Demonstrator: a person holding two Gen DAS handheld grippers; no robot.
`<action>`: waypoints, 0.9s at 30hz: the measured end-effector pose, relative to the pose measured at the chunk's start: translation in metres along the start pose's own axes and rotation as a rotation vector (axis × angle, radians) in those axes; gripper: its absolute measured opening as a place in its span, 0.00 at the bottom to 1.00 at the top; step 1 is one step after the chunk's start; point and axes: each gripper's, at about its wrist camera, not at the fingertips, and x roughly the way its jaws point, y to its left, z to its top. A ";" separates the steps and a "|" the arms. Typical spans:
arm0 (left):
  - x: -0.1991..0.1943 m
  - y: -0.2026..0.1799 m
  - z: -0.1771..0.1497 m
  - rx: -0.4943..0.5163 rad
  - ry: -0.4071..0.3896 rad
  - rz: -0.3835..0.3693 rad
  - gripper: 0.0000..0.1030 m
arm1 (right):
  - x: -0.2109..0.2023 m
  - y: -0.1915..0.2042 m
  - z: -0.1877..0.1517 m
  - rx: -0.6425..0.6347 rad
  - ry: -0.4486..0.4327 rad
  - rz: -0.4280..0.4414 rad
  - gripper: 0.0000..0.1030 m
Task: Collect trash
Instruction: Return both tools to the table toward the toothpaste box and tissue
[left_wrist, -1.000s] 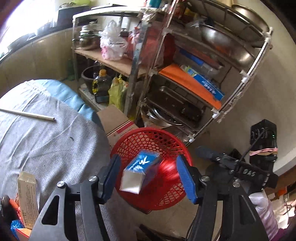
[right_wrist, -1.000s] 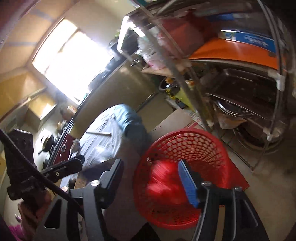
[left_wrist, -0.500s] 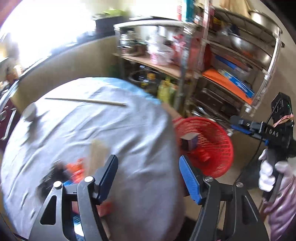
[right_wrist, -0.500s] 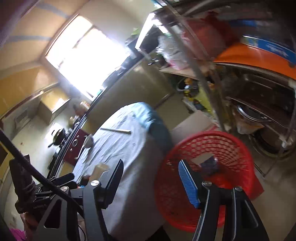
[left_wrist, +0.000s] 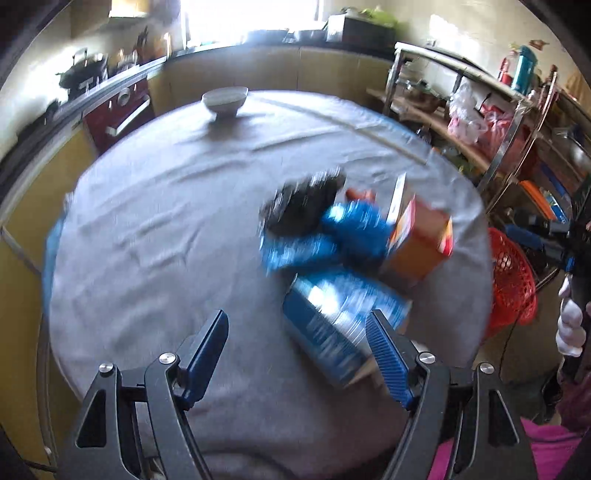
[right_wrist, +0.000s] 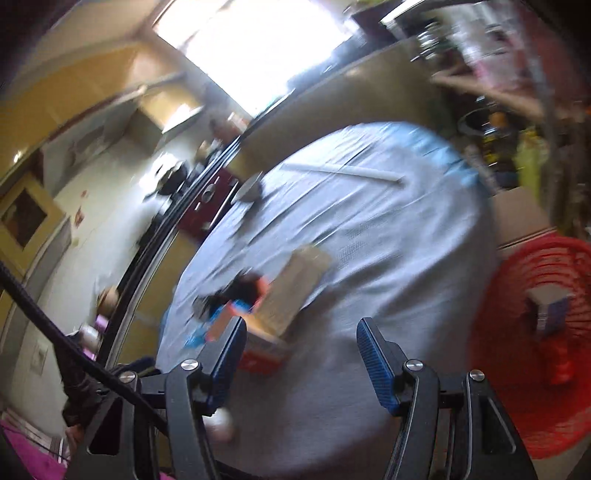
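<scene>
The trash sat in a heap on the gray tablecloth (left_wrist: 155, 229): a blue box (left_wrist: 332, 325), a crumpled blue wrapper (left_wrist: 332, 240), an orange box (left_wrist: 421, 243) and something black (left_wrist: 303, 206). The pictures were too blurry to read any words on them. The red basket (right_wrist: 532, 332) stood on the floor just beside the table, with a small carton (right_wrist: 546, 306) inside. The left gripper (left_wrist: 299, 350) was opening over the table, holding nothing, the blue box just ahead of it. The right gripper (right_wrist: 299, 350) was partly spread and empty. A white bowl (left_wrist: 224, 100) sat far across the table.
</scene>
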 end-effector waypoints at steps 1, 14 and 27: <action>0.003 0.002 -0.006 0.002 0.017 -0.016 0.75 | 0.009 0.011 -0.003 -0.031 0.024 0.008 0.64; 0.020 0.010 -0.012 -0.010 0.044 -0.026 0.75 | 0.052 0.079 -0.057 -0.342 0.280 0.095 0.64; 0.003 0.037 0.006 -0.156 0.042 -0.120 0.76 | 0.135 0.115 -0.106 -0.506 0.467 0.140 0.41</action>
